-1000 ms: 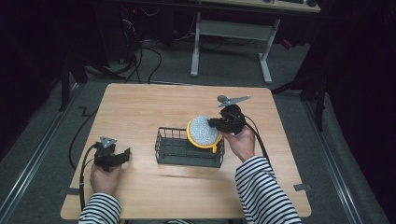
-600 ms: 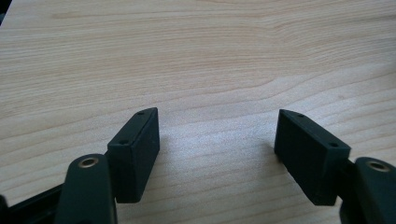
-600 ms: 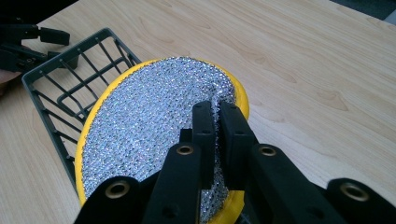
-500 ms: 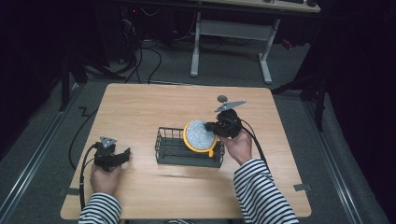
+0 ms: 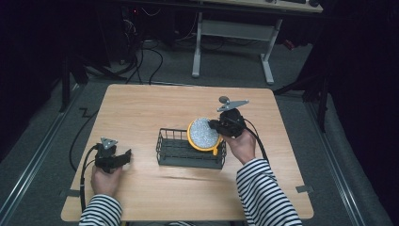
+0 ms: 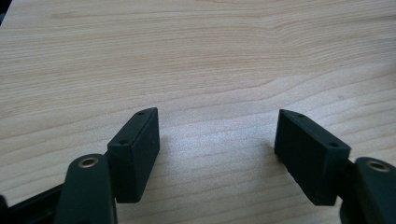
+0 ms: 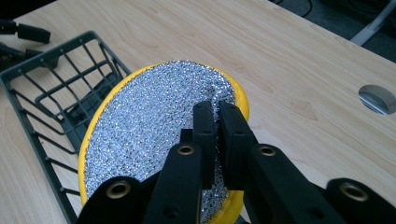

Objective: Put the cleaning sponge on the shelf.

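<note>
A round yellow sponge with a silver scouring face (image 5: 203, 133) (image 7: 154, 126) hangs tilted over the right end of a black wire basket (image 5: 181, 149) (image 7: 46, 93). My right gripper (image 5: 217, 126) (image 7: 217, 122) is shut on the sponge's edge, the two pads pinching its rim. At the table's left front my left gripper (image 5: 123, 157) (image 6: 217, 137) rests low over bare wood, jaws wide open with nothing between them.
The wooden table (image 5: 141, 108) has bare room behind and to both sides of the basket. A round metal cable port (image 7: 377, 98) sits in the tabletop near the far right. Cables (image 5: 77, 162) trail off the left edge.
My right gripper has carried the sponge a little leftward, from the basket's right rim to over its right end. The left hand has stayed put.
</note>
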